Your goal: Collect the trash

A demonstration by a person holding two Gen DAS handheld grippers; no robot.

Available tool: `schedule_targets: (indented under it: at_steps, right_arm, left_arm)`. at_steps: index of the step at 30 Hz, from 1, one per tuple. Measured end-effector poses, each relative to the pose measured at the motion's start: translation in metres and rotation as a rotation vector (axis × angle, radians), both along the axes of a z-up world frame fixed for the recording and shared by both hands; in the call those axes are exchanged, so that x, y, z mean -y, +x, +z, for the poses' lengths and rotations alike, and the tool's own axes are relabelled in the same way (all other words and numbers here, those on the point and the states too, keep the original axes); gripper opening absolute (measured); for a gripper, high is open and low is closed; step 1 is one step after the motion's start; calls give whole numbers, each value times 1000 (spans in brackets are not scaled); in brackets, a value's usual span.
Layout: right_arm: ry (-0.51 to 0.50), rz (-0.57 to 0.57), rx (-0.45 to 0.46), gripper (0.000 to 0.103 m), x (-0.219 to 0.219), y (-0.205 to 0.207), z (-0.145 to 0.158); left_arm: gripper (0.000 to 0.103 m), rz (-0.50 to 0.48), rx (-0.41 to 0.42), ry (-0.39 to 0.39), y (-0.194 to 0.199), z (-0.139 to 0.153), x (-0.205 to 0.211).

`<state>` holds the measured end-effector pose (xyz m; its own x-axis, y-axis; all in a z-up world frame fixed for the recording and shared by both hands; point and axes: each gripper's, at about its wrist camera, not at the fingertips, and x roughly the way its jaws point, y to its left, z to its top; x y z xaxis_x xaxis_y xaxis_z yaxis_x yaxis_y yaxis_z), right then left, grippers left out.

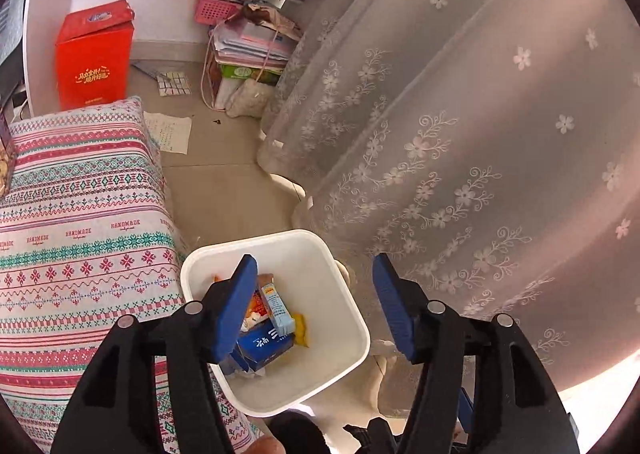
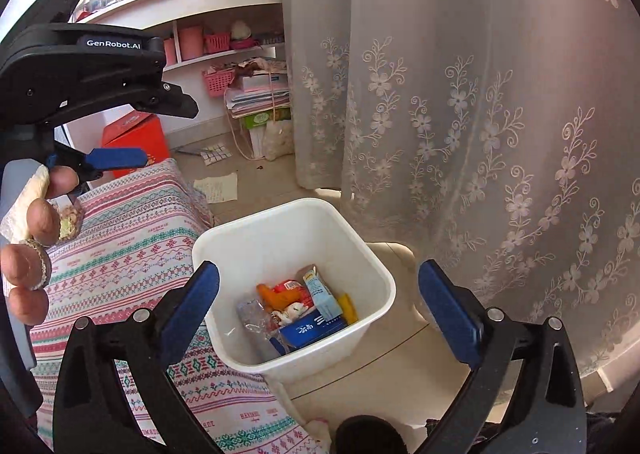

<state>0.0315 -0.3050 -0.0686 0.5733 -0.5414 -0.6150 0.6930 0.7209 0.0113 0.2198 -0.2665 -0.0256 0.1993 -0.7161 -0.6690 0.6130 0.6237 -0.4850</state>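
On the floor beside the bed with the pink and green patterned cloth (image 2: 132, 230) stands a white square plastic bin (image 2: 360, 246), just by the pale flowered curtain (image 2: 480, 114). The trash sits at the bottom of it: a blue box with white writing (image 2: 312, 332), a thin light blue carton (image 2: 324, 296), an orange wrapper (image 2: 280, 294) and some clear plastic (image 2: 252, 314). The right tool (image 2: 318, 302) hangs over the bin with its blue fingers spread wide, and nothing is between them, so it has let go. The left tool (image 1: 316, 304) is over the bin too, as its own camera shows. Its fingers are apart, and they hold nothing that I can see. In the right camera the left tool shows from the side, up at the left, with the person's hand (image 2: 32, 246) around its handle. The drop looks done, so the next good thing is to find more trash. A sheet of paper with writing (image 1: 170, 132) lies on the floor by the bed, well apart from the bin. To do this well, lift both tools straight up first so they do not bump the bin's rim and tip it. Go down slowly on the flat paper, because thin paper is hard to pinch off a floor. Grab it at an edge.
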Motion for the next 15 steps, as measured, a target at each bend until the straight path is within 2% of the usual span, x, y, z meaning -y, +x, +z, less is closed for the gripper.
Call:
schedule_targets:
  at_steps: [4, 5, 7, 11, 15]
  right_arm:
    - [13, 23, 47, 96, -9, -2, 9]
    - [13, 29, 60, 96, -11, -2, 12]
    - [15, 47, 83, 96, -18, -3, 16]
    - [55, 98, 130, 96, -30, -2, 24]
    - [70, 166, 130, 96, -49, 4, 30]
  left_arm:
    - [79, 87, 66, 67, -9, 8, -29]
    - [83, 115, 99, 92, -12, 12, -38]
    - [85, 185, 186, 129, -21, 21, -62]
    - [96, 370, 371, 178, -45, 48, -114]
    - [96, 535, 481, 213, -65, 74, -163]
